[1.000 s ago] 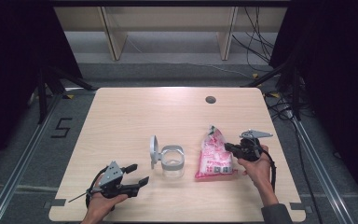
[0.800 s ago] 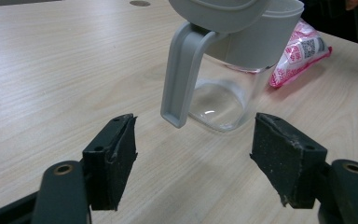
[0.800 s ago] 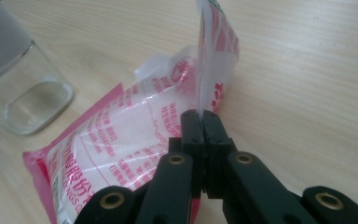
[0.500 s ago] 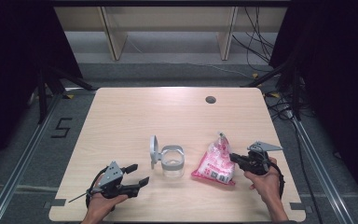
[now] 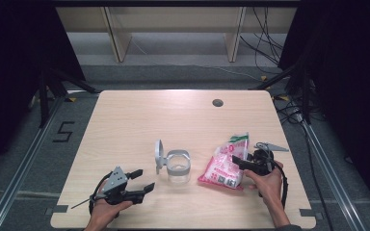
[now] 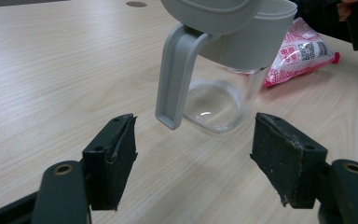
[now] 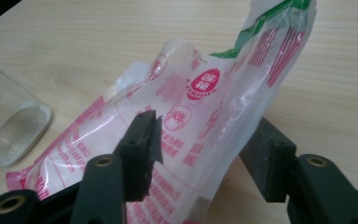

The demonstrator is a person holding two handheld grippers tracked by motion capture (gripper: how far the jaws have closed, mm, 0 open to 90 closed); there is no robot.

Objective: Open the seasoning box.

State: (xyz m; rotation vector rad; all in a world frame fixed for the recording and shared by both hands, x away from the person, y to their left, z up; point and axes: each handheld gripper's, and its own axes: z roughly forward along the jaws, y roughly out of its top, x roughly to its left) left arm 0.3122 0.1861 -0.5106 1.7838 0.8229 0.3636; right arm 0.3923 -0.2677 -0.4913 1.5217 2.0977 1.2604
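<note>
Pink-and-white plastic pouch (image 5: pixel 223 165): lies on the wooden table (image 5: pixel 139 120) at about four o'clock from centre, its torn green-edged top raised. Right gripper (image 5: pixel 241 163): jaws have just been opening; the pouch sits between them, pads apparently no longer pressing. Glass jar (image 5: pixel 178 168), grey hinged lid flipped up: just left of the pouch, at its nine o'clock. Left gripper (image 5: pixel 143 180): jaws spread wide, empty, aimed at the jar. Step judged: regripping the pouch. Next move likely needs a firmer hold lower down, then tipping towards the jar mouth.
</note>
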